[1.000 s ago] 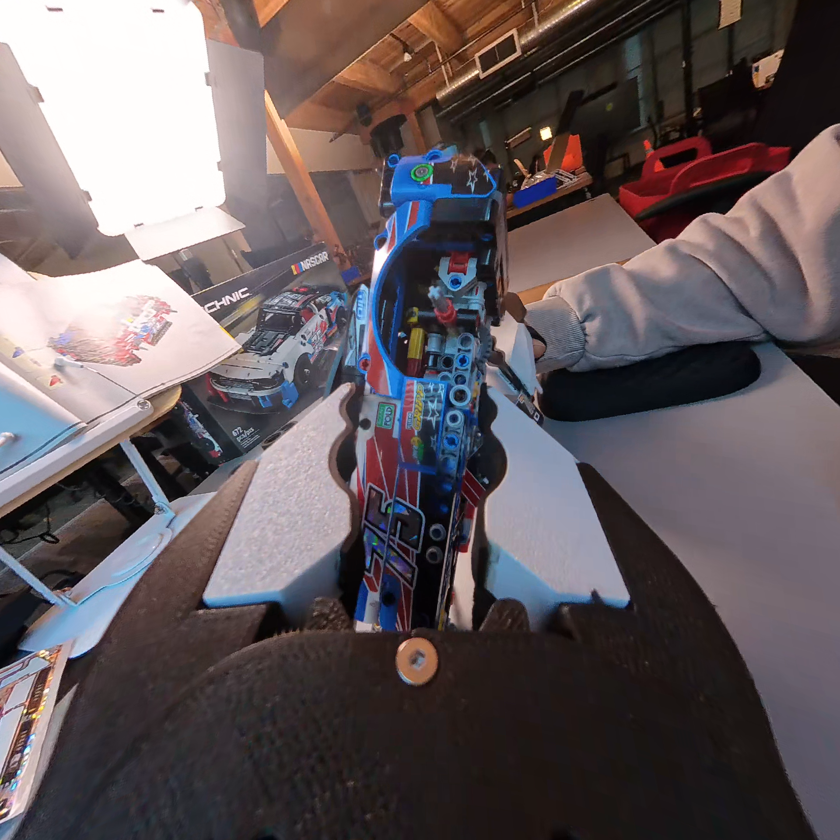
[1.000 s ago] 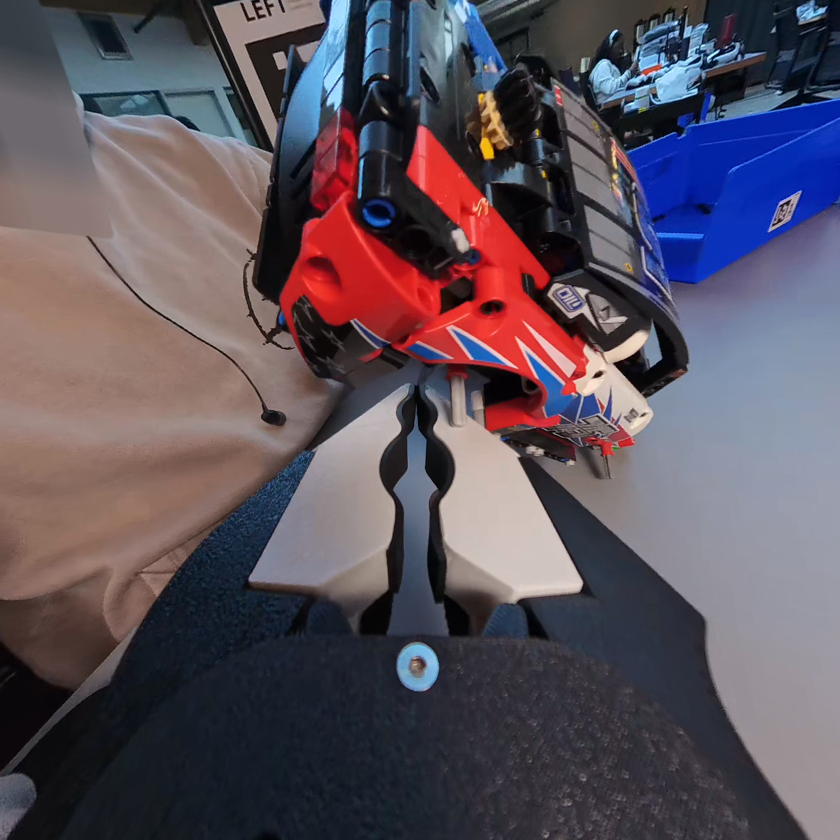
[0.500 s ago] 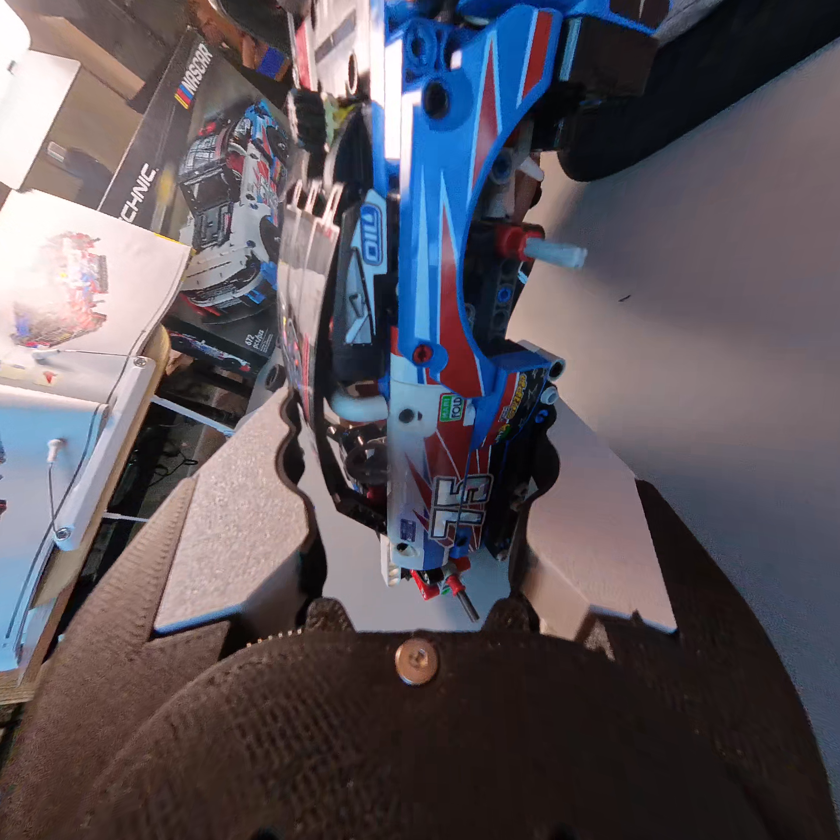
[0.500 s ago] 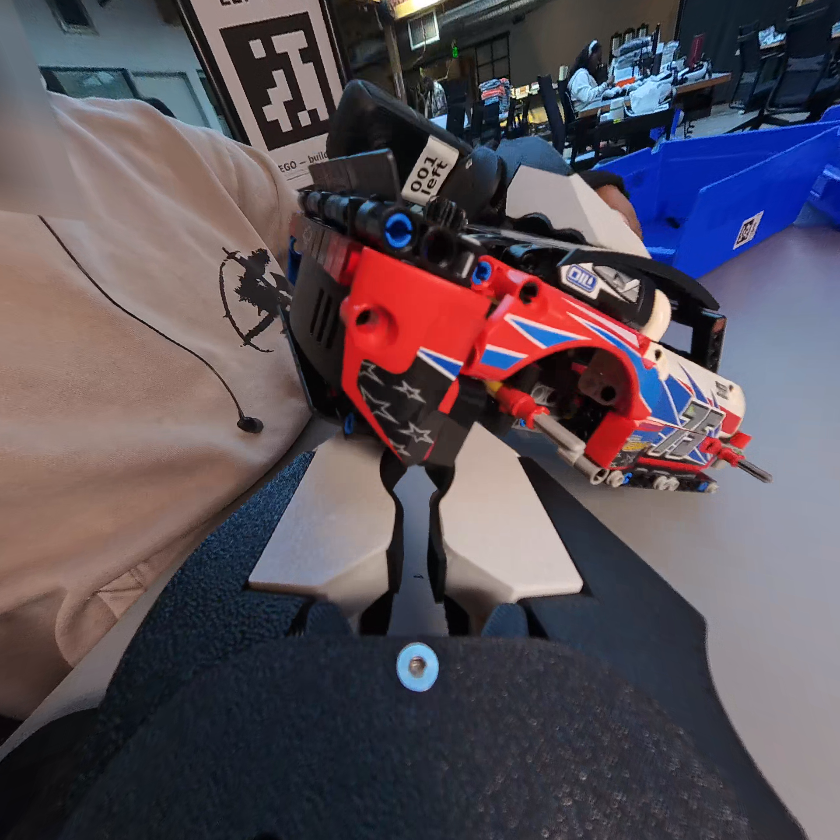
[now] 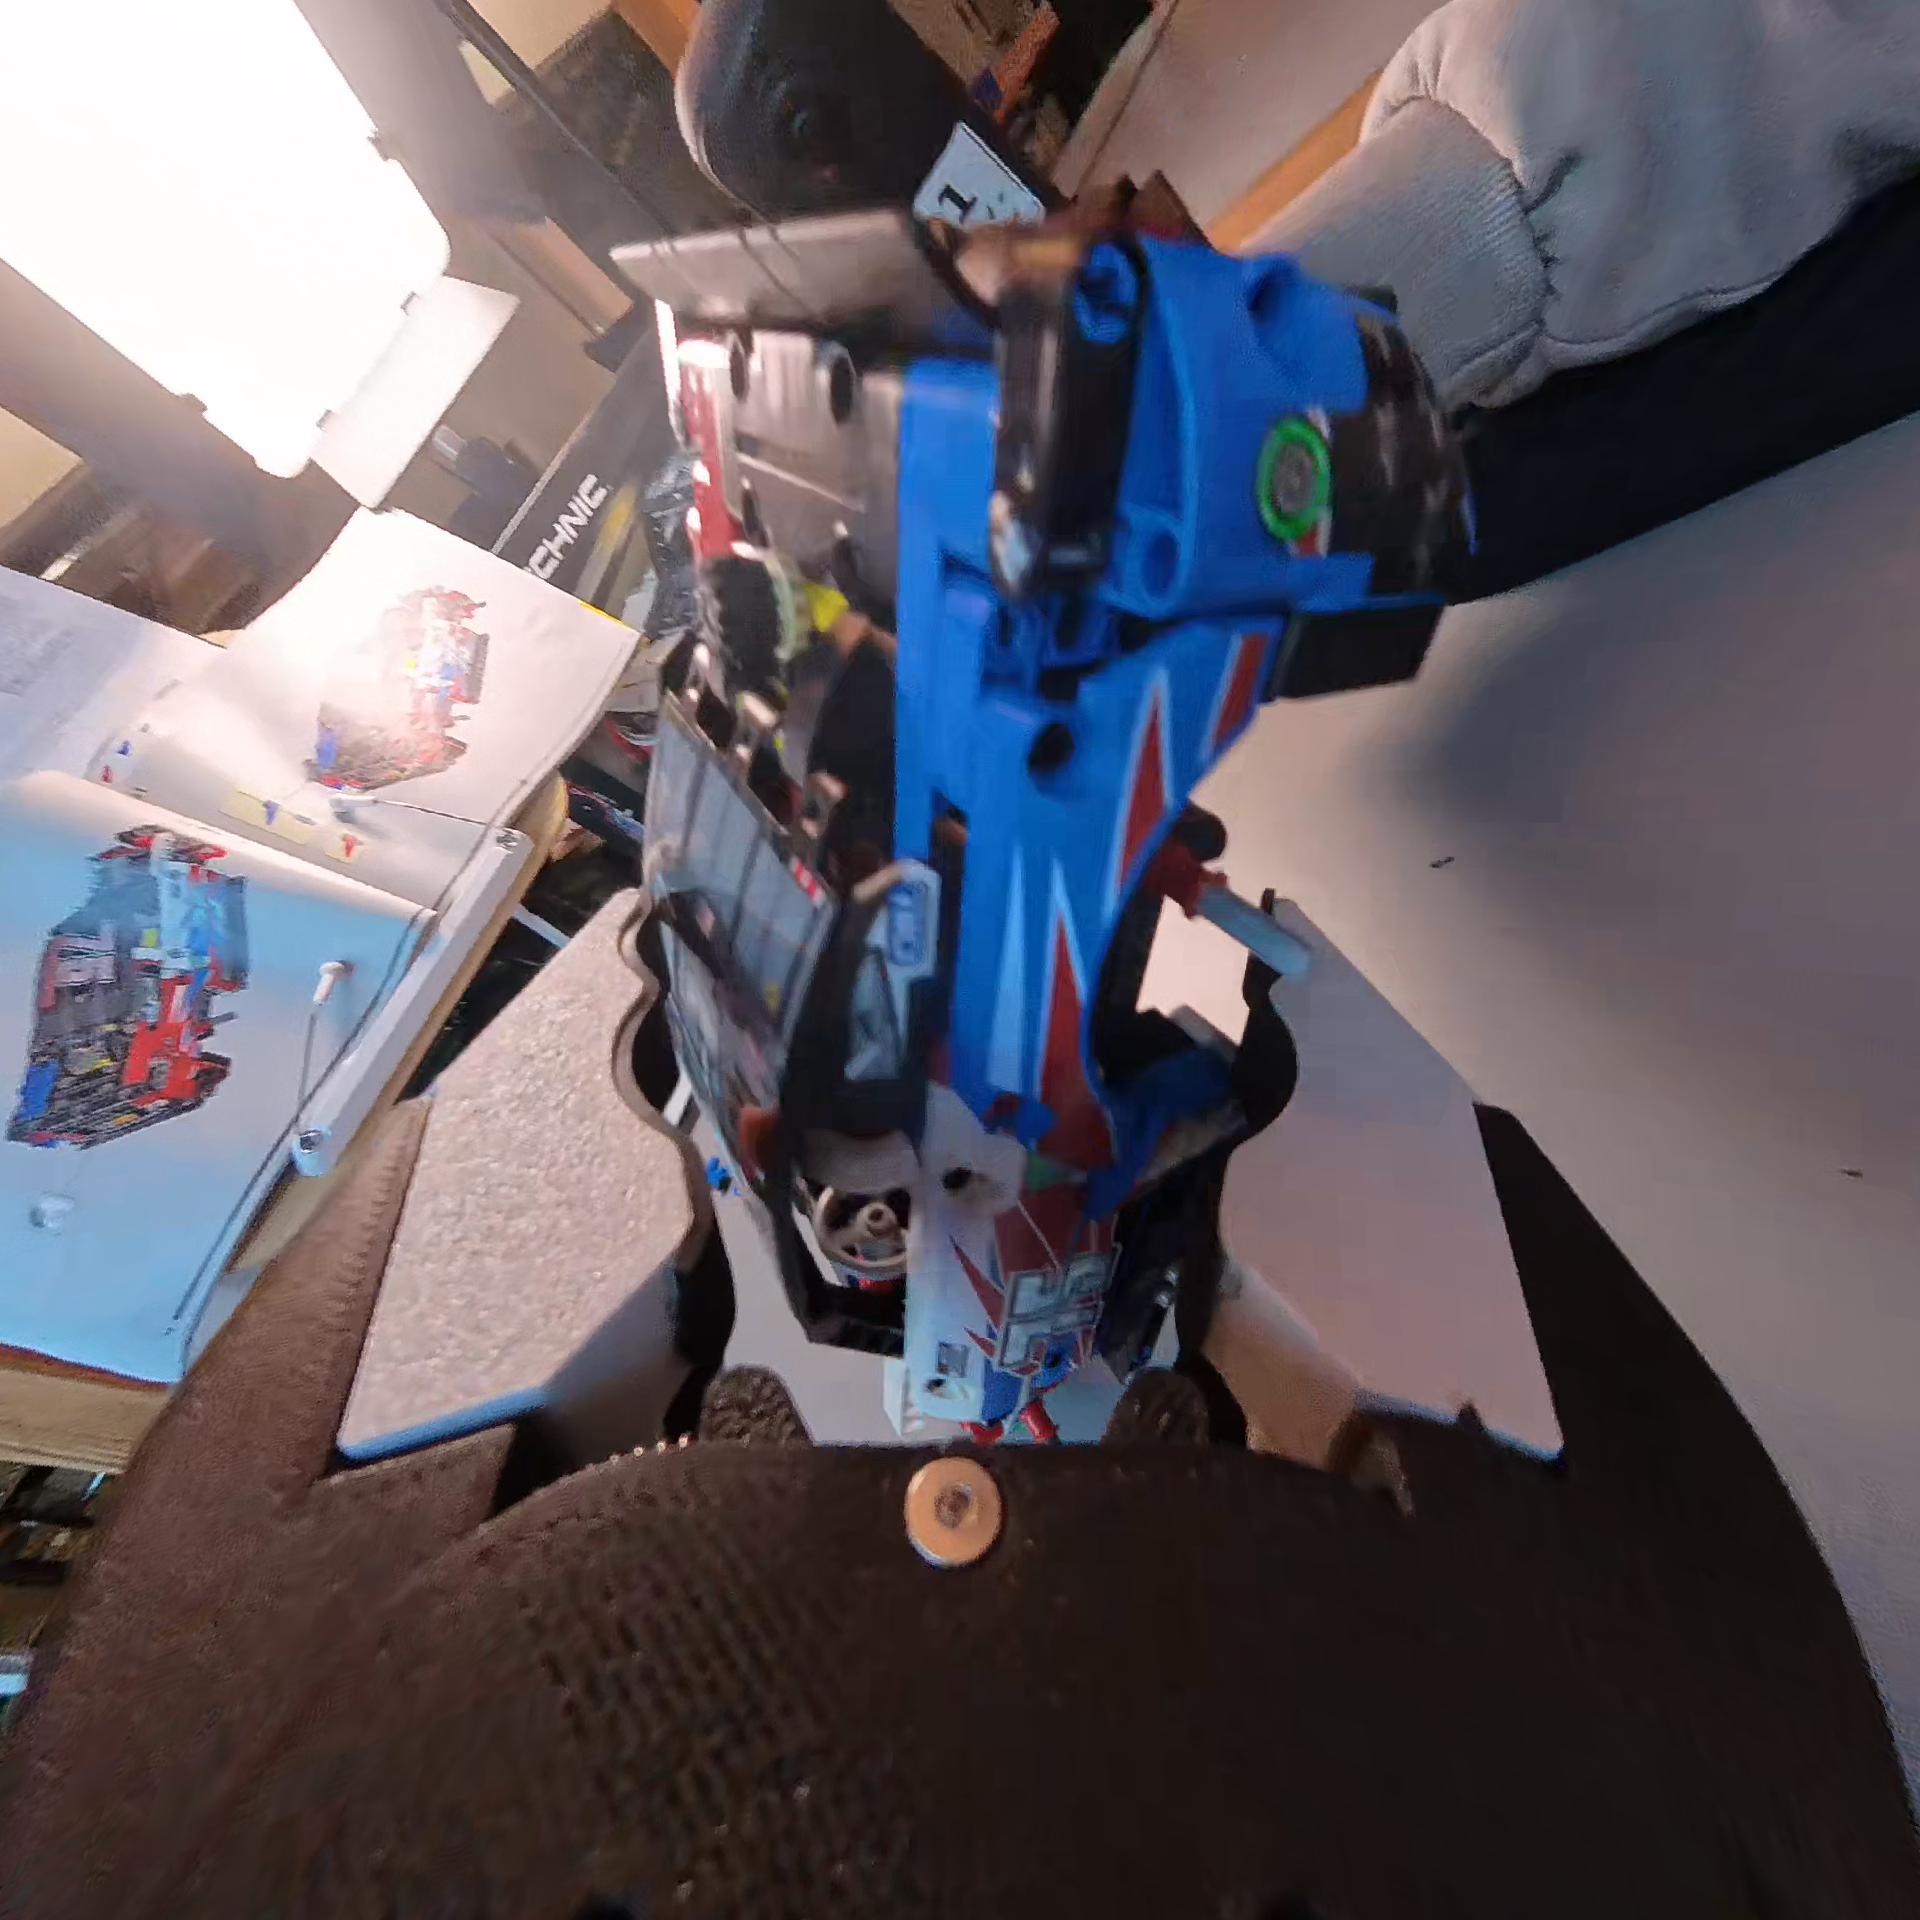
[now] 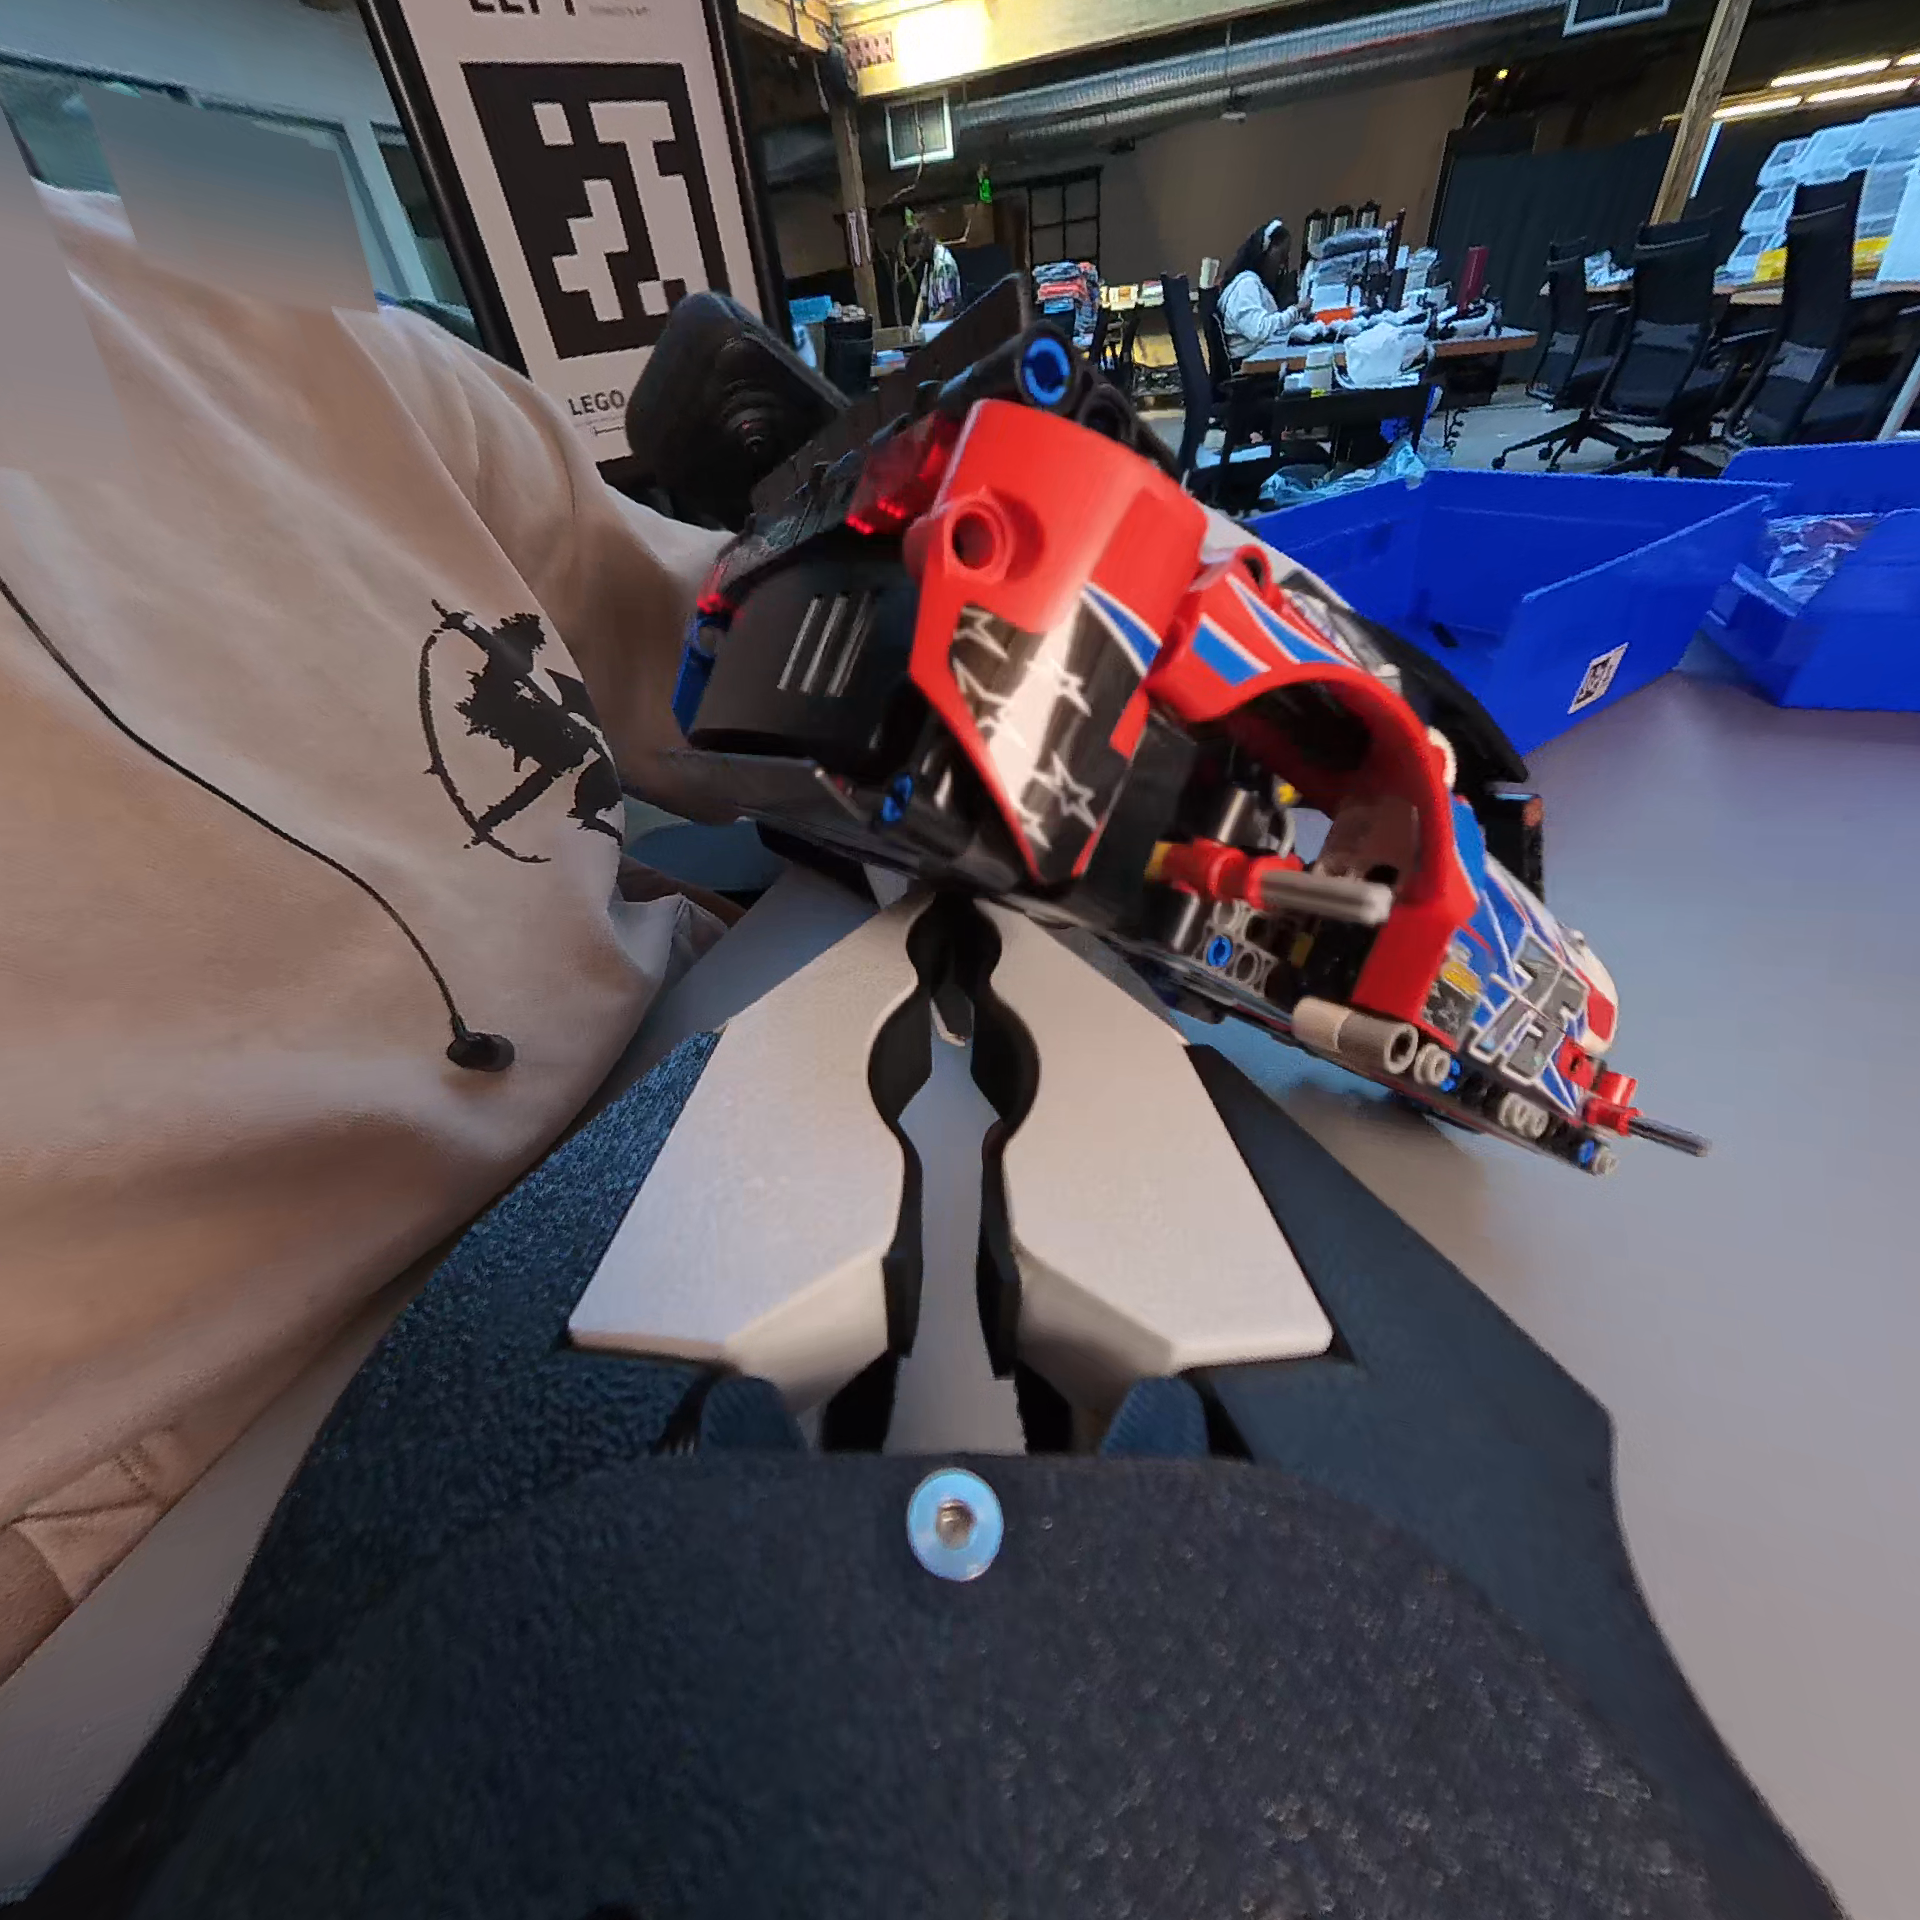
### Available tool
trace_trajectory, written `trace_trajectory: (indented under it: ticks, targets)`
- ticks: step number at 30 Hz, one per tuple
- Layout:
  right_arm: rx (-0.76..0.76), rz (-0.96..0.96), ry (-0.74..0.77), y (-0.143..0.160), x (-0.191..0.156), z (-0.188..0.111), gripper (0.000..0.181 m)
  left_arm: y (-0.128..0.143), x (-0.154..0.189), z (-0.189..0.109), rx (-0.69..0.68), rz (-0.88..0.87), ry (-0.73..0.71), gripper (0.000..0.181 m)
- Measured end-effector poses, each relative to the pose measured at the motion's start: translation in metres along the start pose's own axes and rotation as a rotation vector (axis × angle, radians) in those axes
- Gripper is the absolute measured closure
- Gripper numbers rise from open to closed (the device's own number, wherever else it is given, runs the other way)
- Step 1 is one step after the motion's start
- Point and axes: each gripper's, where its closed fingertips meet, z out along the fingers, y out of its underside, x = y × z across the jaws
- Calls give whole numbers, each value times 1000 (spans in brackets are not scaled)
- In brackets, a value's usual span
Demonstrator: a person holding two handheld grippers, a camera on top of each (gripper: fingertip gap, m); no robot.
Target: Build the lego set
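The lego car (image 5: 1039, 831) is held lengthwise between the fingers (image 5: 540, 1195) of the left gripper (image 5: 951, 1091), above the desk (image 5: 1662, 935). Its far end is met by the tips of the right gripper (image 6: 954, 914), whose jaws are nearly closed there. In the right wrist view the car is seen tilted, nose lowest and close to the desk. An instruction booklet (image 5: 187, 987) is propped off the desk's left edge, with the set's box (image 5: 582, 509) behind it. Two bins (image 6: 1538, 582) are placed at the desk's far right. A sleeve (image 5: 1621, 177) is laid beyond the car.
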Motion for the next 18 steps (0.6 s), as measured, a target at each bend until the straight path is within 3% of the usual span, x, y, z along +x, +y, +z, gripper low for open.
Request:
trace_trajectory:
  ticks: [7, 11, 18]
  targets:
    - [-52, -49, 17, 2, 0, 10, 181, -1, -4, -8, 8, 94, -60, 88]
    - [-58, -64, 18, -1, -3, 10, 181, -10, -9, -19, 95, 87, -81, 111]
    - [-64, -81, 28, -11, 1, 0, 181, -14, -15, -25, 173, -20, -23, 112]
